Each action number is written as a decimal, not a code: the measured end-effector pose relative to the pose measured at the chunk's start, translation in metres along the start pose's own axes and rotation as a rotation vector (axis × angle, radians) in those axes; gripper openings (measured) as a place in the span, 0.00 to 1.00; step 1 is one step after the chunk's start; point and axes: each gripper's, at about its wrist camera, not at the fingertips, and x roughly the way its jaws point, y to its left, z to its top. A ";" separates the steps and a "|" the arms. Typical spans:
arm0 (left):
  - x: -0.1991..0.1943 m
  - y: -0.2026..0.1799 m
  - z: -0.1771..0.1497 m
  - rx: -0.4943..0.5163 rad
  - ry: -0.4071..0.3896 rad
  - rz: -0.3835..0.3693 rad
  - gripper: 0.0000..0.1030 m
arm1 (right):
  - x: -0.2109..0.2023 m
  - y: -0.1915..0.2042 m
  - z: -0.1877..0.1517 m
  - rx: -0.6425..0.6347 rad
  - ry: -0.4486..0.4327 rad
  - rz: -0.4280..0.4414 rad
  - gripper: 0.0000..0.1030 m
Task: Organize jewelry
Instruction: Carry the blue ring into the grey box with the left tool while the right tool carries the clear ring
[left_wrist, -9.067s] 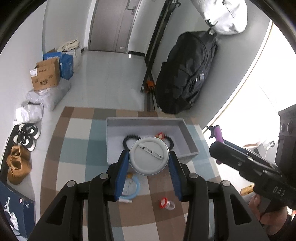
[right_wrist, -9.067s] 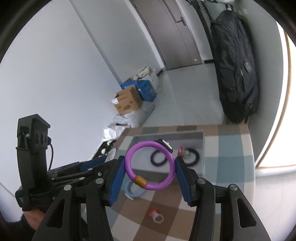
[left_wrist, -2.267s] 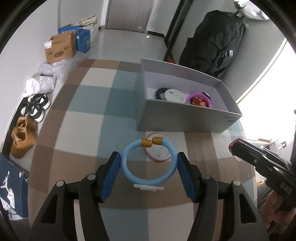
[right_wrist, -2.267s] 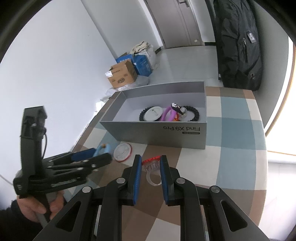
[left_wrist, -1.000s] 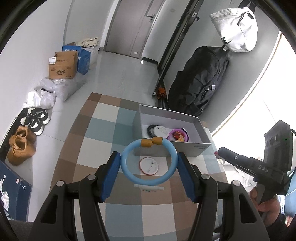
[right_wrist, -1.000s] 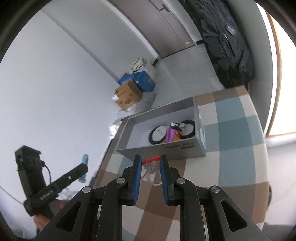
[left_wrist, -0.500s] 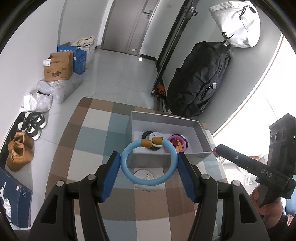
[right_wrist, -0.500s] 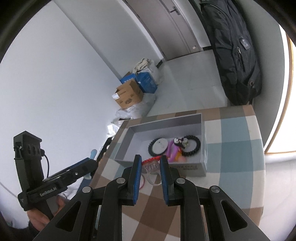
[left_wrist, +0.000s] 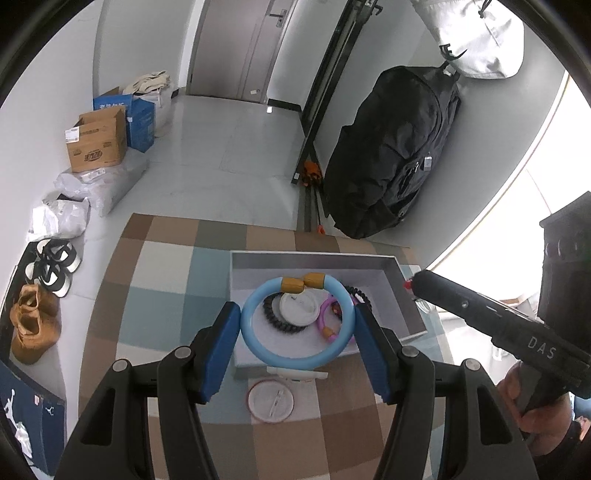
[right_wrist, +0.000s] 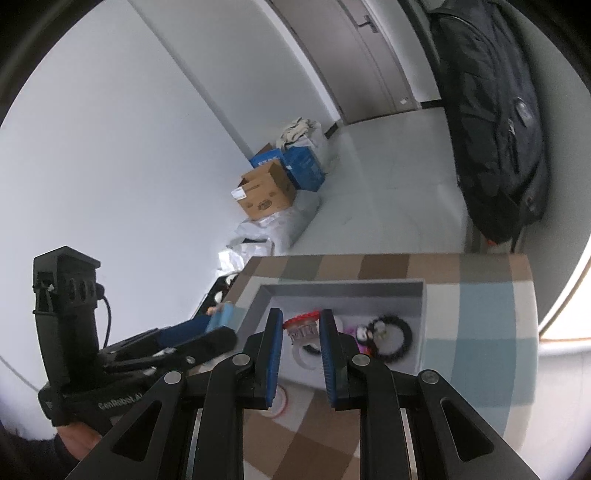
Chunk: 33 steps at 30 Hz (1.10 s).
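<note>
My left gripper (left_wrist: 297, 325) is shut on a light blue bangle (left_wrist: 258, 343) with two tan beads and holds it above the near wall of the grey box (left_wrist: 314, 260). Inside the box lie a black beaded bracelet (left_wrist: 273, 319), a white round tin (left_wrist: 298, 307) and a purple bangle (left_wrist: 327, 314). My right gripper (right_wrist: 301, 334) is shut on a clear ring with a red top (right_wrist: 303, 325), held over the box (right_wrist: 343, 286) near its left part. A black bracelet (right_wrist: 397, 338) lies in the box in the right wrist view.
A round white lid with a red rim (left_wrist: 270, 400) lies on the checked tablecloth (left_wrist: 159, 295) in front of the box. A black backpack (left_wrist: 391, 155), cardboard boxes (left_wrist: 98, 142) and shoes (left_wrist: 33, 325) are on the floor beyond the table.
Both grippers have moved forward over the box with their loads. The blue bangle now hangs over the box's near wall and the ring over its inside.
</note>
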 end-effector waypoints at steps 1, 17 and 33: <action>0.003 0.000 0.001 0.002 0.003 0.003 0.56 | 0.003 -0.001 0.003 -0.004 0.000 -0.002 0.18; 0.040 -0.001 0.014 0.059 0.061 0.022 0.56 | 0.041 -0.022 0.011 -0.004 0.056 -0.030 0.18; 0.049 -0.001 0.015 0.054 0.078 -0.004 0.56 | 0.051 -0.028 0.007 0.023 0.087 -0.030 0.19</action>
